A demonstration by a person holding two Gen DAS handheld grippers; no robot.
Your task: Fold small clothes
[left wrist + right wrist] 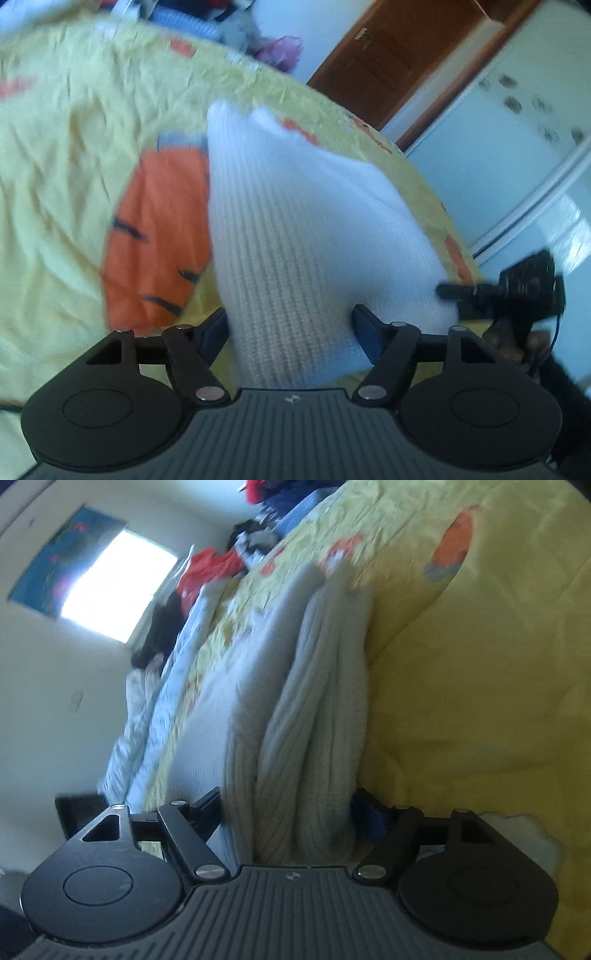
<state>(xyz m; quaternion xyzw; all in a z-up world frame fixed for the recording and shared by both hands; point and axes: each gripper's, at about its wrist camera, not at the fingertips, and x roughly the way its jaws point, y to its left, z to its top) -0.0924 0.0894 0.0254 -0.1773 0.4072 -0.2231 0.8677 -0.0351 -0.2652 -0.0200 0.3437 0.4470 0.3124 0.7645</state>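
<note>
White ribbed garment [295, 236] in both hand-held grippers | left view: door [388, 62] | right: window [118, 587]

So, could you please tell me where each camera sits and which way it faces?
Left wrist: on the left claw, looking along it at a white knit between its fingers, over the yellow bedspread toward a door; the right claw and a hand show.
Right wrist: on the right claw, rolled sideways, facing the knit and a window; only its own fingers show.
Shared: knit and bedspread.
</note>
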